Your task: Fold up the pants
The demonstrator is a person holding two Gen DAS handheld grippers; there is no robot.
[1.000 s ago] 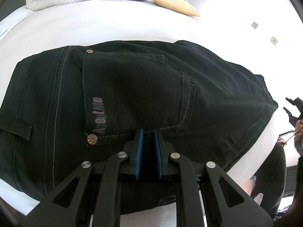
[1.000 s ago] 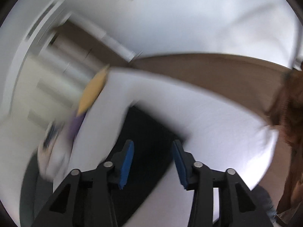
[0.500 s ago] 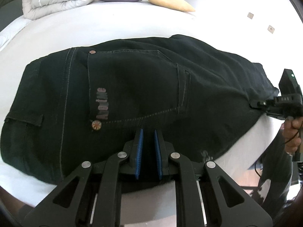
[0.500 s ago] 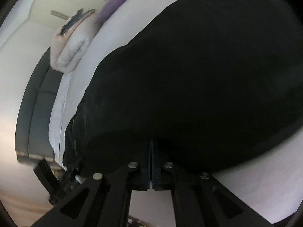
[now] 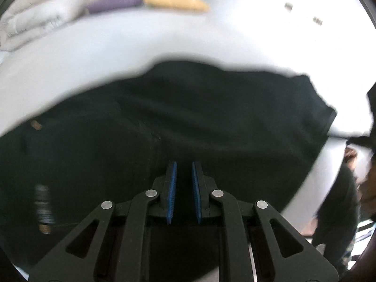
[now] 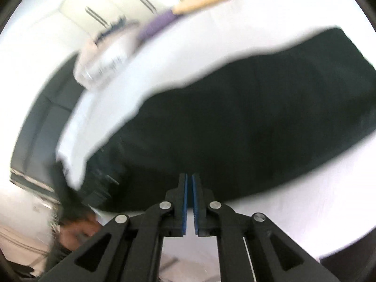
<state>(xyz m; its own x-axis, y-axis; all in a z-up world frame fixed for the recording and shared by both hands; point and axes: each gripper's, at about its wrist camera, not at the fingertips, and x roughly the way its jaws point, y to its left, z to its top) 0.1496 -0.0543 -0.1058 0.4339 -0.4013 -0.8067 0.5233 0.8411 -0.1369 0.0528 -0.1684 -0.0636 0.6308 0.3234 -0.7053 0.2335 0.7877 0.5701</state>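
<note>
Black jeans [image 5: 211, 117] lie across a white bed [image 5: 117, 47], blurred by motion. My left gripper [image 5: 184, 166] sits at their near edge, its blue pads close together with dark cloth filling the narrow gap. In the right wrist view the jeans [image 6: 246, 117] stretch from the lower left to the upper right. There my right gripper [image 6: 189, 176] has its pads almost touching, pinched at the near hem of the cloth. A pocket rivet [image 5: 36, 125] shows at the far left.
A purple pillow [image 5: 115, 2], a yellow pillow [image 5: 174, 2] and a rolled white duvet [image 5: 35, 23] lie at the bed's far end. A person in dark clothes [image 5: 340, 199] stands at the right bed edge. A dark sofa [image 6: 40, 117] lies beyond the bed.
My right gripper was open over the bed, then closed at the jeans' edge and swung around. The left gripper slid along the jeans, so the back pocket and logo moved off to the left.
</note>
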